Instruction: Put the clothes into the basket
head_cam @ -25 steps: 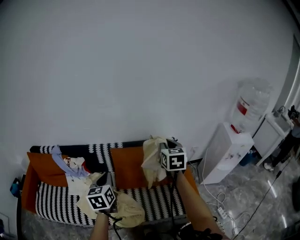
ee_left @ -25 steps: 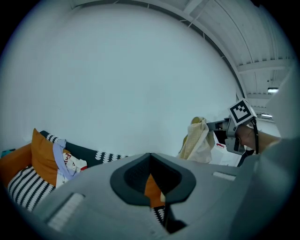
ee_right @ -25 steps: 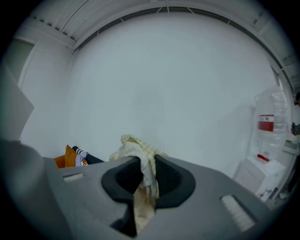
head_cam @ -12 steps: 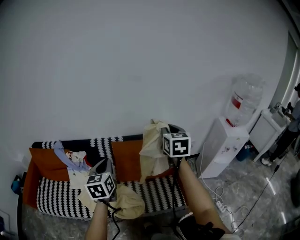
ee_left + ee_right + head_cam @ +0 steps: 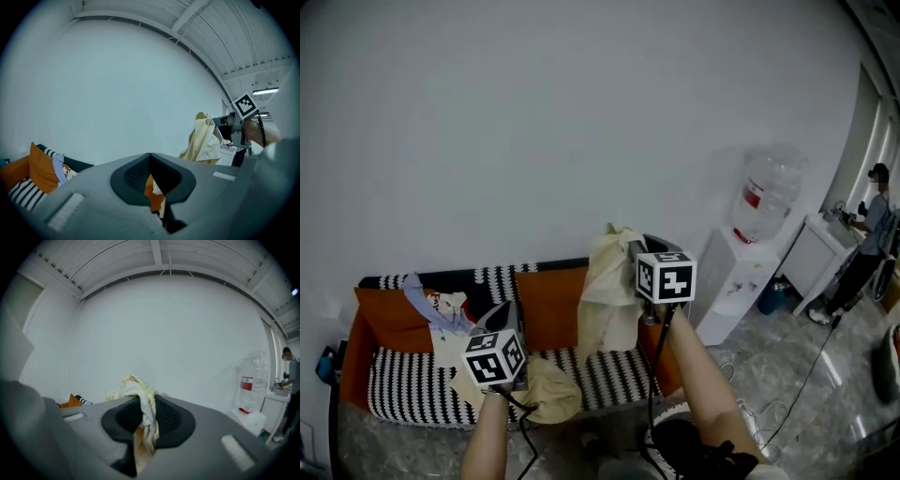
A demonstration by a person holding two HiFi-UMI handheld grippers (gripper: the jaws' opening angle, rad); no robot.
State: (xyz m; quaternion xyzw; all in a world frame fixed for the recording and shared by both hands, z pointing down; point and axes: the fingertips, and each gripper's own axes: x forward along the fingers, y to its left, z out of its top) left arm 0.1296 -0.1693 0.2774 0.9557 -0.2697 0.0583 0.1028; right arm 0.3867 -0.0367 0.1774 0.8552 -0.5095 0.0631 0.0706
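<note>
My right gripper (image 5: 632, 247) is raised in front of the sofa and shut on a pale yellow checked garment (image 5: 607, 292), which hangs down from its jaws. In the right gripper view the garment (image 5: 143, 416) is pinched between the dark pads of that gripper (image 5: 145, 405). Lower and to the left, my left gripper (image 5: 508, 316) is shut too. A tan cloth (image 5: 549, 390) hangs under it over the sofa's front edge. A cream strip (image 5: 157, 188) shows in the slit of the left gripper (image 5: 151, 161). No basket is clearly in view.
A black-and-white striped sofa (image 5: 412, 389) with orange cushions (image 5: 547, 314) stands against the white wall. More clothes (image 5: 441, 317) lie at its left end. A white water dispenser (image 5: 724, 292) stands to the right, a person (image 5: 870, 220) beyond it. Cables (image 5: 755, 417) run across the floor.
Both grippers have risen with their cloths. The right one has moved up and to the right, lifting the yellow garment higher off the sofa.
</note>
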